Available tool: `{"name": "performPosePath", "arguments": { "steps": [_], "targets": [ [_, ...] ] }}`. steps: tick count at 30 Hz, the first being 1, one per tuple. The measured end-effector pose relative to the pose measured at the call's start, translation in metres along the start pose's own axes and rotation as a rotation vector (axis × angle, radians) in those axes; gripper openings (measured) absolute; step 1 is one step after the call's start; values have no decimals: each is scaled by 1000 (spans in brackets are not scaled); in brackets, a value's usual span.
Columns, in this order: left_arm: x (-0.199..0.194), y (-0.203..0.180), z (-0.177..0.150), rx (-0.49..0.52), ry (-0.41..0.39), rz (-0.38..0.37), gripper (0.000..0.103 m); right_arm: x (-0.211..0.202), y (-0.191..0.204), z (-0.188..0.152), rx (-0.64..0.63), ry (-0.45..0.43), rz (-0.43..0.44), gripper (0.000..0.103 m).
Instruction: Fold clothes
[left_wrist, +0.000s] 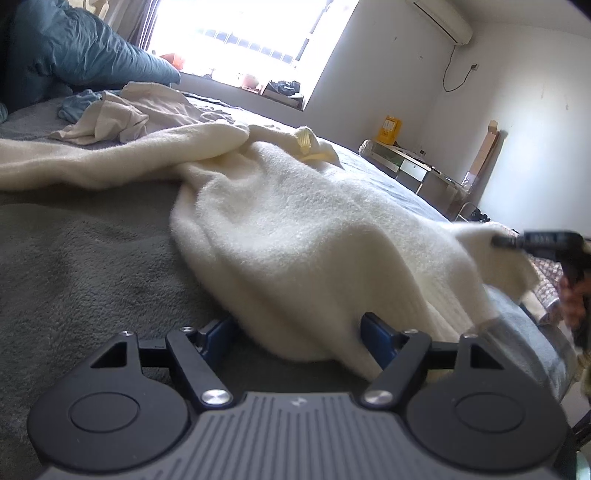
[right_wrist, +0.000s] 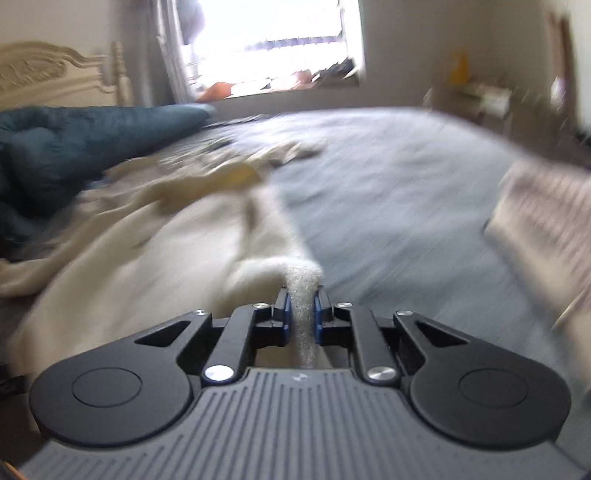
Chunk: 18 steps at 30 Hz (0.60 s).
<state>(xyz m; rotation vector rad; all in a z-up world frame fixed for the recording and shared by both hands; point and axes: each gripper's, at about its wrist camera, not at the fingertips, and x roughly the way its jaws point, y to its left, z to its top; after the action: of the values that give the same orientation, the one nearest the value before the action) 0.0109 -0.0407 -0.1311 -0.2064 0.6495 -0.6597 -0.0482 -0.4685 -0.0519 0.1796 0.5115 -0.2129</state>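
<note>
A fluffy cream sweater (left_wrist: 295, 236) lies spread on the grey bed (left_wrist: 92, 258), one sleeve stretching to the left. My left gripper (left_wrist: 297, 328) is open, low on the bed, with the sweater's hem lying between its blue pads (left_wrist: 376, 332). In the right wrist view, which is motion-blurred, my right gripper (right_wrist: 303, 306) is shut on a bunched edge of the cream sweater (right_wrist: 147, 251). The right gripper (left_wrist: 517, 242) also shows in the left wrist view at the far right, pinching the lifted corner of the sweater.
A beige garment (left_wrist: 122, 114) and a blue cloth (left_wrist: 79, 103) lie crumpled further up the bed near a teal duvet (left_wrist: 81, 51). A patterned folded item (right_wrist: 543, 221) sits at the bed's right side. A low table (left_wrist: 413, 166) stands by the wall beyond.
</note>
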Motion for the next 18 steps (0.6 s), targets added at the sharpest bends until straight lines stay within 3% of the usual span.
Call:
{"name": "performPosePath", "arguments": {
  "steps": [7, 13, 15, 18],
  "targets": [
    [-9, 1, -2, -57, 32, -18, 76, -10, -25, -10, 51, -64, -53, 18],
    [-10, -10, -4, -94, 80, -72, 78, -18, -47, -19, 94, -119, -99, 50],
    [-6, -14, -5, -108, 91, -84, 81, -33, -40, -31, 113, -109, -1, 59],
    [2, -21, -6, -110, 81, -54, 81, -35, -26, -52, 204, 8, 220, 61]
  ]
}}
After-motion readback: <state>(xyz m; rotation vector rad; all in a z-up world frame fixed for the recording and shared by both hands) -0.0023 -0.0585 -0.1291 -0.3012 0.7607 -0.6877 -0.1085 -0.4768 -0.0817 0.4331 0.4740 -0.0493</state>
